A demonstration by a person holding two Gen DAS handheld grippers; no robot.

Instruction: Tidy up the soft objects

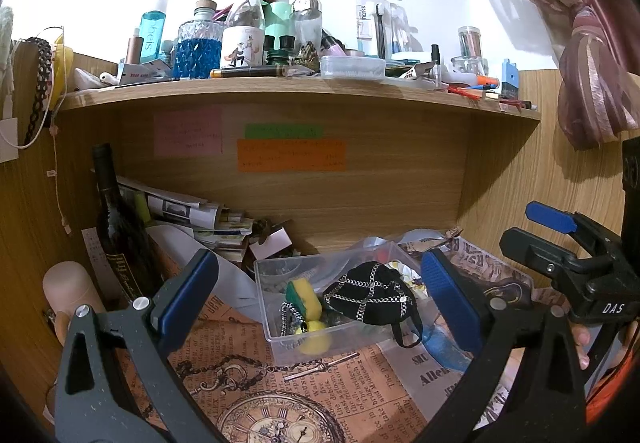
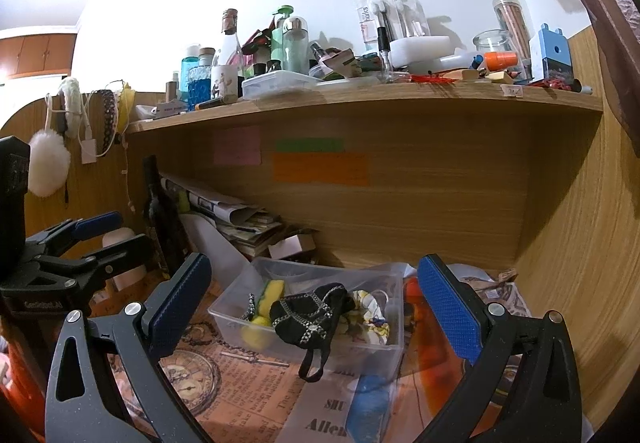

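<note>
Both your left gripper [image 1: 316,307] and right gripper [image 2: 316,309] hang wide open and empty before the bin [image 2: 394,343]. The black pouch [image 2: 308,317] sits in the bin, its strap [image 2: 314,363] draped over the front wall; snagging it could tip the bin.

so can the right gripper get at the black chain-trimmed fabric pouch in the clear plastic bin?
Probably yes. The right gripper is open and empty, its fingers framing the black chain-trimmed fabric pouch, which lies on top of the clear plastic bin, strap hanging over the front wall. Nothing sits between them.
</note>
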